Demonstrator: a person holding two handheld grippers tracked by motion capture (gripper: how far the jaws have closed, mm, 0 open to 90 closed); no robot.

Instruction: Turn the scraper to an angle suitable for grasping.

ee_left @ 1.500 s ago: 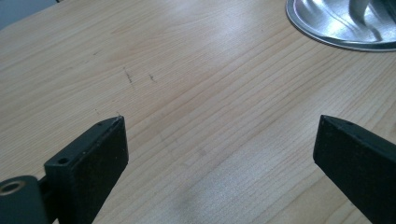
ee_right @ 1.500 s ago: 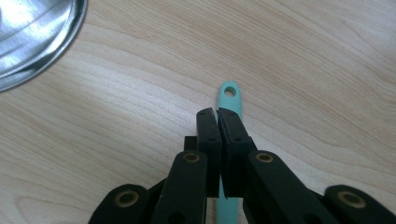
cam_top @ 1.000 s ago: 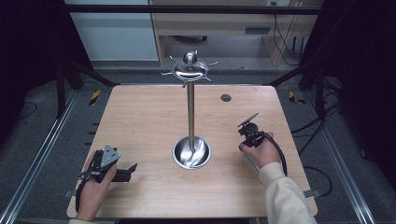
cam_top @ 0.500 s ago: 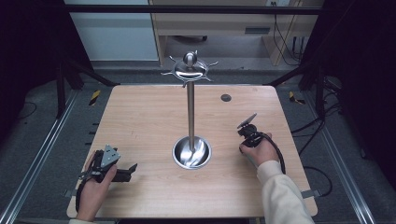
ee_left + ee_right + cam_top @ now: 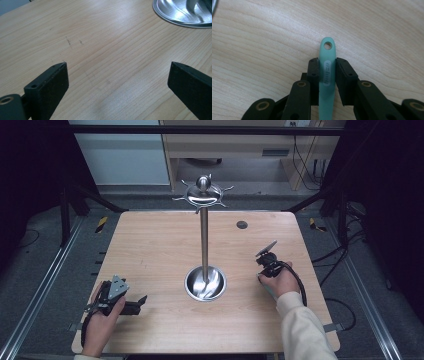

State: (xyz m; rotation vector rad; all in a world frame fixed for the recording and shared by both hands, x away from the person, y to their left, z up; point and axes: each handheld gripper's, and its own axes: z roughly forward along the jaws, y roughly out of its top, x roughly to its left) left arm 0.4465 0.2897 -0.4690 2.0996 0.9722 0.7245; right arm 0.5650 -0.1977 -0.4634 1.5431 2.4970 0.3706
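Observation:
A tall metal stand (image 5: 204,240) rises from a shiny round dish base (image 5: 205,284) at the table's middle, with a ring of hooks at its top (image 5: 202,194). My right gripper (image 5: 263,271) is right of the base, tipped down toward the wood. In the right gripper view it (image 5: 327,63) is shut on a mint-green handle (image 5: 327,72) whose end has a small hole, just over the tabletop. My left gripper (image 5: 142,301) lies at the front left, open. Between its fingers (image 5: 117,72) there is bare wood, with the dish rim (image 5: 180,15) ahead to the right.
A small dark round plug (image 5: 242,224) sits in the wooden table (image 5: 150,245) near its back right. Dark frame posts and metal rails run along both sides. A desk and cables stand beyond the far edge.
The right forearm has shifted a little; both grippers stay about where they were, the right one still shut on the handle.

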